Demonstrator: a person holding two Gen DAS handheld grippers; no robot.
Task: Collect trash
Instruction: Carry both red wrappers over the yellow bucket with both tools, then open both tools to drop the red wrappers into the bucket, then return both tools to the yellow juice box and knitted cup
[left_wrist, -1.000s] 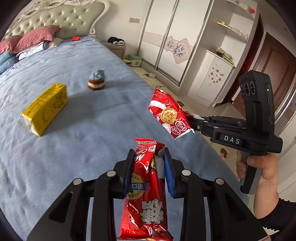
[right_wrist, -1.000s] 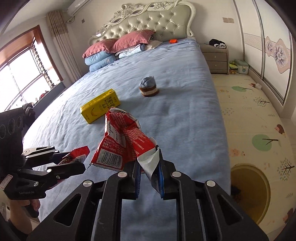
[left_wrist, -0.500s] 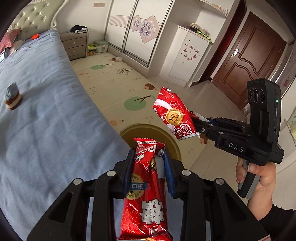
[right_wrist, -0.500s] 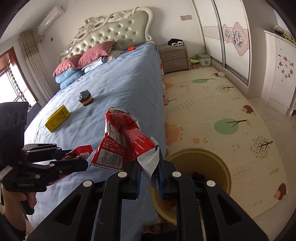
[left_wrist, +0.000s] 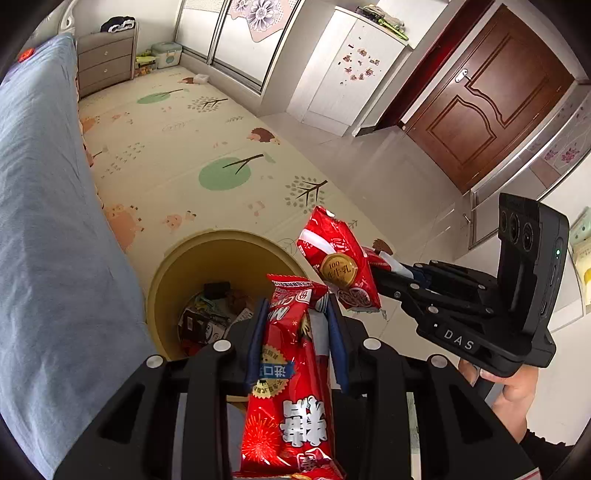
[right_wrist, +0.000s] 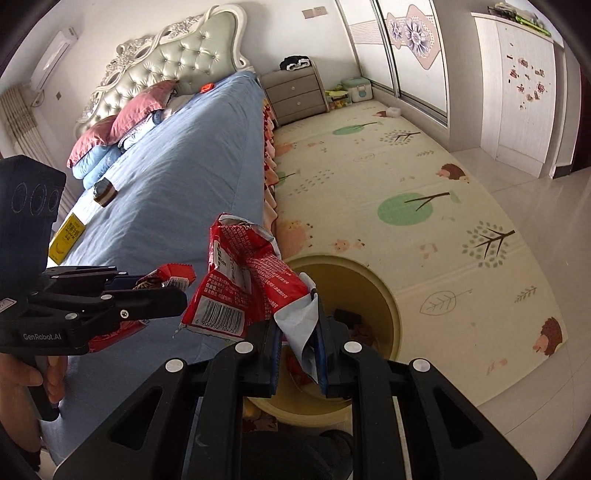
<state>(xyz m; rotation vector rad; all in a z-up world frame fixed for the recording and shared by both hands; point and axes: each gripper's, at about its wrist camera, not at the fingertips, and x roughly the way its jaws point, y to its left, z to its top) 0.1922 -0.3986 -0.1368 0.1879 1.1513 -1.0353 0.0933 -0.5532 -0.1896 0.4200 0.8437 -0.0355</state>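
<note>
My left gripper (left_wrist: 295, 317) is shut on a long red snack wrapper (left_wrist: 291, 387) and holds it above the near rim of a yellow trash bin (left_wrist: 173, 266) on the floor beside the bed. My right gripper (right_wrist: 297, 325) is shut on a crumpled red wrapper (right_wrist: 243, 277) and holds it over the same bin (right_wrist: 388, 295). The right gripper also shows in the left wrist view (left_wrist: 391, 266) with its wrapper (left_wrist: 336, 258) just right of the bin. The left gripper shows in the right wrist view (right_wrist: 173, 288). The bin holds several pieces of trash.
The blue bed (right_wrist: 177, 177) lies left of the bin; a yellow carton (right_wrist: 66, 236) and a small brown-and-blue object (right_wrist: 104, 192) lie on it. A patterned floor mat (left_wrist: 192, 140), a nightstand (right_wrist: 295, 92), wardrobes and a brown door (left_wrist: 491, 96) surround the spot.
Both grippers have swung from over the bed to the right and down, and now hang over the yellow bin. Both wrappers stay gripped.
</note>
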